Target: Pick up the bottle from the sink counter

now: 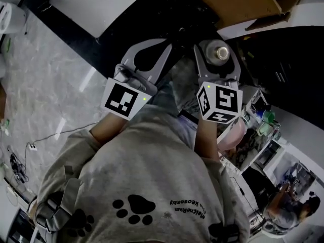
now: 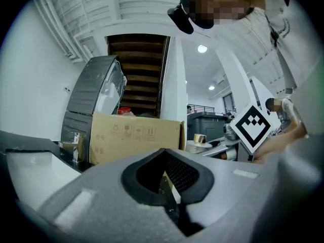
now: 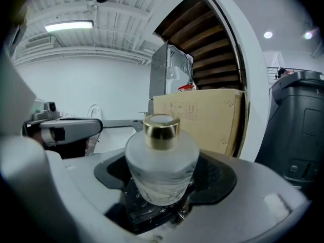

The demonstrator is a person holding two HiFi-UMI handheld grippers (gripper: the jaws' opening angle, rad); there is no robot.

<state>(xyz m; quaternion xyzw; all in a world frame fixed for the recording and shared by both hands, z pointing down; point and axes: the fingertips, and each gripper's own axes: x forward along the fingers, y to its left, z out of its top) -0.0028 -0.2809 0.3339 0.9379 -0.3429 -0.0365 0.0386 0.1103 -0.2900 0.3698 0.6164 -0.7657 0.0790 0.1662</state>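
A frosted glass bottle [image 3: 161, 161] with a gold cap sits upright between the jaws of my right gripper [image 3: 162, 189], whose pads press on its lower sides. In the head view the same bottle [image 1: 219, 51] shows cap-up inside the right gripper [image 1: 217, 47], held in the air in front of the person's body. Just to its left my left gripper [image 1: 161, 44] has its jaws together with nothing in them. The left gripper view shows those jaws [image 2: 169, 184] meeting, and the right gripper's marker cube [image 2: 251, 127] off to the right.
A white sink basin [image 1: 98, 6] is set in a dark counter at the top left. A cardboard box [image 1: 238, 1] stands at the top right and shows in both gripper views [image 2: 136, 135] [image 3: 202, 118]. A dark grey bin [image 3: 298, 125] stands at the right. Marble floor [image 1: 50, 85] lies on the left.
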